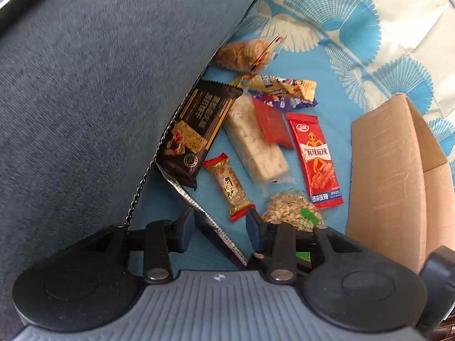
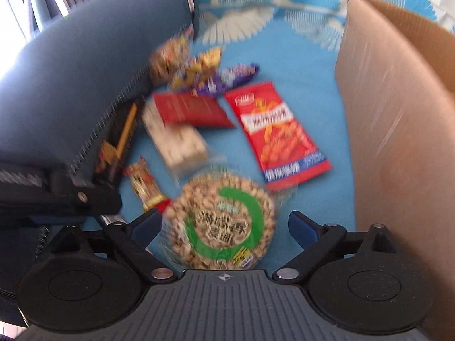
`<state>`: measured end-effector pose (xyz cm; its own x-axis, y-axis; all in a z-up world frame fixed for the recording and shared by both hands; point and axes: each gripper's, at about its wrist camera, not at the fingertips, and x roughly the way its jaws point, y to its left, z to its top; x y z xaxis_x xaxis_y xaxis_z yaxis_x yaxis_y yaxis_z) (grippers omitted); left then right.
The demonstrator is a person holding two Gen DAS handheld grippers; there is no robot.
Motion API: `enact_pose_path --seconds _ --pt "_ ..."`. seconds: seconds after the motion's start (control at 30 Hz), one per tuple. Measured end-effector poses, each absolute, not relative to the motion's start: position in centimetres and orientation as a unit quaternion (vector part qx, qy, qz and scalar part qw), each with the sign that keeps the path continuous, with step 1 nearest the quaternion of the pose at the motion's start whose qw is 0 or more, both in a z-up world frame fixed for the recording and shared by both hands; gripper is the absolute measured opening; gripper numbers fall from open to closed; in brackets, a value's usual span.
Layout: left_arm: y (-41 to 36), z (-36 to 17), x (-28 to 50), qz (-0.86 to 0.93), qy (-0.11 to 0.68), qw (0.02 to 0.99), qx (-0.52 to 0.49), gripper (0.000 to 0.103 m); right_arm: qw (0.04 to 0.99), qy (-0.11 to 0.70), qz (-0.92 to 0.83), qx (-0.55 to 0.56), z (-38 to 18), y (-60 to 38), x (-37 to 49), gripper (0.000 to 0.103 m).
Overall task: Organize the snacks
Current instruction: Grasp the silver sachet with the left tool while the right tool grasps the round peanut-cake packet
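While spread wide, right fingers [image 2: 301, 228] flank the peanut bag [image 2: 221, 227].

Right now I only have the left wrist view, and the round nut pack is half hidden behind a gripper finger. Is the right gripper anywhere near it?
Observer: Yes. In the right wrist view the right gripper straddles the round nut pack, jaws wide, with neither pad touching it.
Operator: Can you see the pack's whole face there?
Observer: Mostly. A green ring runs around dark characters on the label, which are too blurred to read, and its near edge is hidden by the gripper body.
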<state>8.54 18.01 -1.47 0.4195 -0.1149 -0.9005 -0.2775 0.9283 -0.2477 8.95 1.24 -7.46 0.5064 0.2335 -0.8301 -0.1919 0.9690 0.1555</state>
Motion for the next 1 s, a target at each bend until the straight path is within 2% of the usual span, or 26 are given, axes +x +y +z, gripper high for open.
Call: enact_pose_path --seconds 0.1,0.13,0.17,0.2,0.27,0.43,0.53,0.57,0.7,0.93,1.0 --pt "17.8 -2.1 9.0 0.052 0.547 0.816 -0.181 0.044 0.872 0.473 0.121 -0.004 -7.8 1.6 8.8 0.095" --pt "17.8 -2.2 9.1 0.052 0.549 0.814 -0.18 0.044 0.873 0.472 0.123 -0.007 -7.7 1.6 8.6 0.093" --pt "17.7 -2.4 9.2 0.051 0.551 0.813 -0.179 0.043 0.875 0.467 0.124 -0.009 -7.6 1.4 8.4 0.085" --pt "17.7 -2.5 9.3 0.05 0.554 0.812 -0.178 0.043 0.878 0.463 0.123 -0.013 -7.5 1.4 8.3 0.083" --pt "17.7 -2.9 9.4 0.049 0.557 0.81 -0.178 0.034 0.878 0.461 0.125 -0.013 -7.3 1.1 8.0 0.082" --pt "17.4 -2.7 9.3 0.041 0.547 0.819 -0.166 0.027 0.881 0.454 0.131 -0.016 -6.2 0.3 6.6 0.082" --pt "17.3 -2.4 9.1 0.025 0.537 0.825 -0.171 0.002 0.884 0.442 0.15 -0.029 -4.8 -0.1 5.0 0.082" --pt "17.3 -2.3 8.9 0.021 0.534 0.827 -0.173 0.0 0.884 0.44 0.157 -0.034 -4.2 -0.3 4.2 0.082" --pt "17.1 -1.9 8.6 -0.001 0.528 0.831 -0.174 0.0 0.879 0.435 0.191 -0.049 -2.6 -1.3 1.1 0.082" --pt "16.9 -1.6 8.1 0.009 0.524 0.834 -0.171 0.001 0.867 0.446 0.214 -0.056 -3.2 -1.3 -1.2 0.082" --pt "17.3 -1.6 8.0 0.019 0.52 0.834 -0.186 0.014 0.867 0.449 0.208 -0.062 -3.8 -0.9 -1.1 0.082"
